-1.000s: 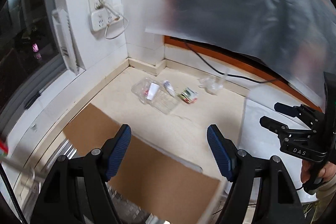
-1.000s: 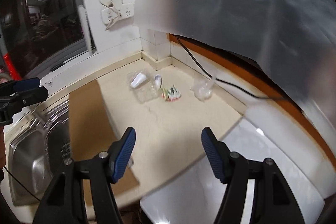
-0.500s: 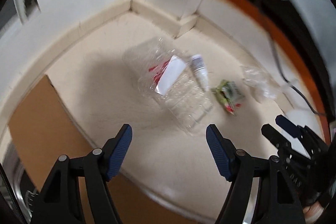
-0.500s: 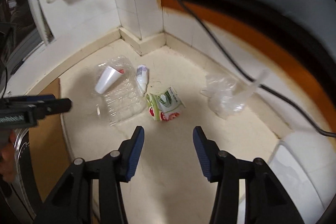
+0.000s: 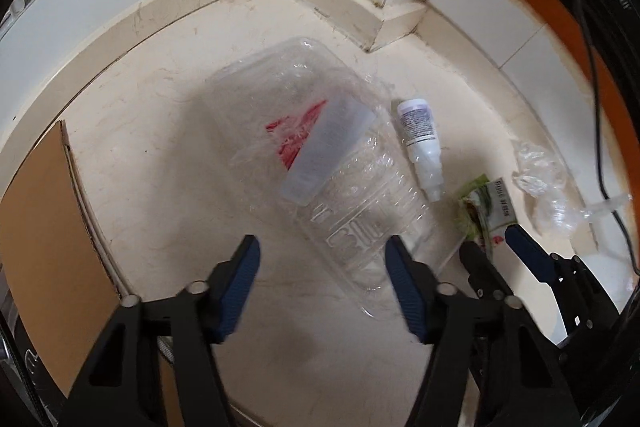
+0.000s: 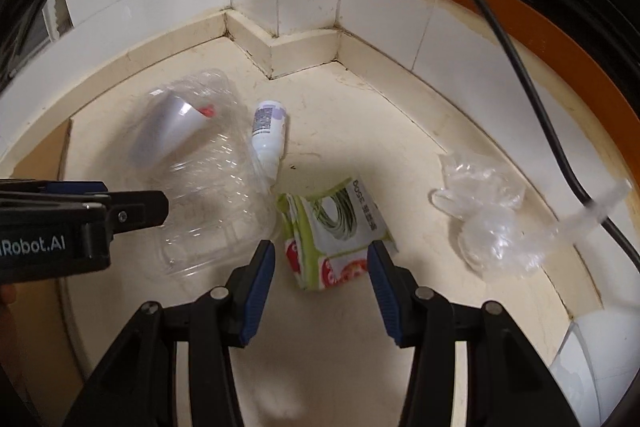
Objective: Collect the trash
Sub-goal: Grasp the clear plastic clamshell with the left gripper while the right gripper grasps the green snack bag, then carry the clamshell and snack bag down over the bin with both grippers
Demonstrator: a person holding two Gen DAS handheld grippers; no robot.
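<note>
Right wrist, wrapper [image 6: 334, 227] between gripper [image 6: 320, 259] fingers

Both wrist cameras look steeply down, close, sharing the clear bottle [image 5: 344, 163] and wrapper [image 6: 340, 227].

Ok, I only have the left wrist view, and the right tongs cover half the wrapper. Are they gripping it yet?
Observer: Not yet. The right wrist view shows the wrapper lying between the right tongs. The jaws have just been closing, but both pads are still clear of it.
Operator: And its near end, the part I can't see?
Observer: It is printed red and lies on the bare counter with nothing on top of it.
</note>
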